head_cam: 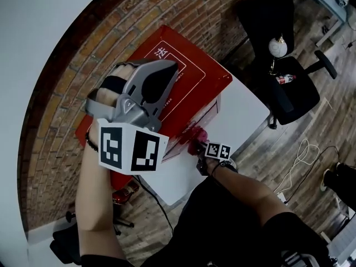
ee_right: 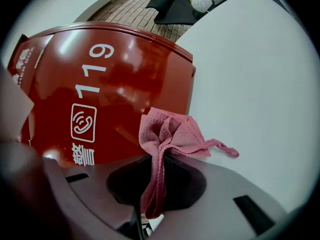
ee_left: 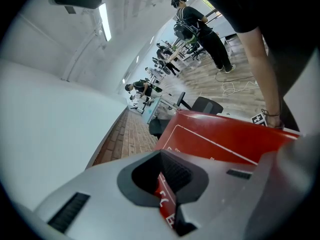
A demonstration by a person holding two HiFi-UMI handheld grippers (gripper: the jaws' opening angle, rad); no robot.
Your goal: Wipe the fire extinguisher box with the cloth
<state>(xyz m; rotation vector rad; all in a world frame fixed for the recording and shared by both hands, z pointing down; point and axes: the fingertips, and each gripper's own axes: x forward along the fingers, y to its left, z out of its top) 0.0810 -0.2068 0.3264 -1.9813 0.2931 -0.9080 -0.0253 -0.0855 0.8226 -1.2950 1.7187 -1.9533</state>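
1. The fire extinguisher box (head_cam: 189,77) is red, with a wide lid and a glossy front panel printed "119". It stands beside a white surface (ee_right: 250,84). Wiping it well probably means long overlapping strokes across each face, working from the lid down, so that the dirt is carried off the edges.
2. The left hand-held gripper (head_cam: 169,68) hangs above the lid and apart from it. Its jaws are drawn together with nothing between them, and only the red of the box shows through the slit. It could rest on the lid to steady the box against the push of the wiping.
3. The right hand-held gripper (ee_right: 144,218) is low at the box's front, with its jaws clenched on the cloth (ee_right: 170,134).
4. The pink cloth is pinched at one bunched end, and its loose folds fan out ahead of the jaws. They lie just beside the lower right corner of the front panel, and I cannot tell whether they touch it. Pressing those folds flat against the panel would give more contact than dragging a single edge.
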